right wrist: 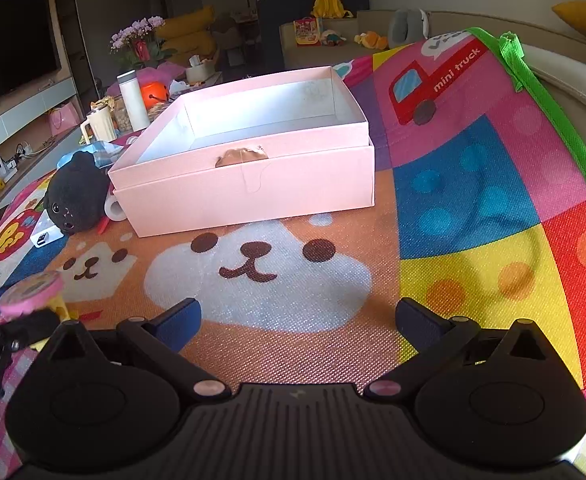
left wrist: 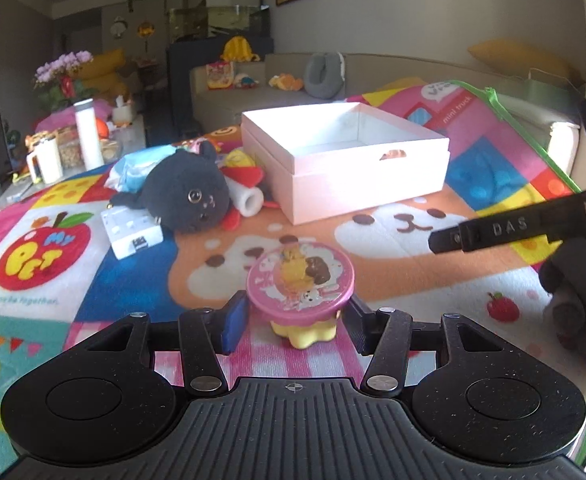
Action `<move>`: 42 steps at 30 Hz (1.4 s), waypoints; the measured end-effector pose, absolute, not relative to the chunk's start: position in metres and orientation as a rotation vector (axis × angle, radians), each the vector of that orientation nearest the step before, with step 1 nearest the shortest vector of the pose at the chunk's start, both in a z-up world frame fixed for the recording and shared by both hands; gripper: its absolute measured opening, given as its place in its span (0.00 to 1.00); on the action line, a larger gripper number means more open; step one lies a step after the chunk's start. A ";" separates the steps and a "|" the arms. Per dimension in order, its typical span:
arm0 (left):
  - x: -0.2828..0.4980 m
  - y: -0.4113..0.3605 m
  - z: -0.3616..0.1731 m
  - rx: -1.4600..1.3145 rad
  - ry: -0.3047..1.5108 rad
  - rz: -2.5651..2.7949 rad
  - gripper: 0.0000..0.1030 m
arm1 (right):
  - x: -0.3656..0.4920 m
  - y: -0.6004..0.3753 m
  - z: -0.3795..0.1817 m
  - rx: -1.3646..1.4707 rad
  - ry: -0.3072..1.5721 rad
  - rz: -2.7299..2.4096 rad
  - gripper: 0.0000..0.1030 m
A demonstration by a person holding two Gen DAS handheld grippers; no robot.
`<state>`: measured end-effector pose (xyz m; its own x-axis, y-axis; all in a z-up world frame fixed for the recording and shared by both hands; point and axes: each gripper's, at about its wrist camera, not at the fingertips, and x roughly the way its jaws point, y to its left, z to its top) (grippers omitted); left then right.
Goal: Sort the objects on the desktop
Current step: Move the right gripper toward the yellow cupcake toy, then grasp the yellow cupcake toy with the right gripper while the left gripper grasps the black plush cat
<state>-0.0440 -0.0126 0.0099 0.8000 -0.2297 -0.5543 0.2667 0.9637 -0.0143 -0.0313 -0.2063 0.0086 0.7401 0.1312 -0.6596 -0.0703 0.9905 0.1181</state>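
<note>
Left gripper: black, hand-held, nearest the left wrist camera; blue-padded fingers set either side of a small yellow flower-shaped pudding cup with a round pink printed lid; pads close against the cup's yellow body under the lid, spacing narrow; firm contact hard to confirm, since the lid overhangs the pads.

Pudding cup, position: upright on the pink-and-white checked patch of the colourful printed play mat, between the fingers; seen in the right wrist view at the far left edge, beside the left gripper's black frame.

Right gripper: black, blue pads spread wide, nothing between them; hovering over the white dog face printed on the mat; one black finger marked "DAS" visible at the right of the left wrist view.

Pale pink open cardboard box: on the mat beyond both grippers, white inside, a notch in its near wall; directly ahead of the right gripper.

Black round plush cat: lying left of the box, just beside it; also seen in the right wrist view.

White plastic block: on the mat, touching the plush's near-left side.

White short tube: between plush and box.
</note>
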 end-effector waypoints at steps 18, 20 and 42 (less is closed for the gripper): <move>-0.067 0.051 0.008 0.043 0.653 -0.081 0.97 | -0.083 -0.090 0.045 -0.153 0.589 0.539 0.99; -0.065 0.059 0.008 0.042 0.654 -0.059 0.98 | -0.079 -0.076 0.042 -0.194 0.591 0.548 0.89; 0.116 0.027 0.024 -0.206 0.696 0.022 0.96 | -0.067 -0.180 0.016 -0.155 0.542 0.181 0.54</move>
<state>0.1160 0.0268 0.0236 0.7679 -0.0490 -0.6387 -0.0885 0.9794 -0.1815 -0.0671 -0.1801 0.0165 0.8416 0.1296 -0.5243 -0.2114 0.9724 -0.0989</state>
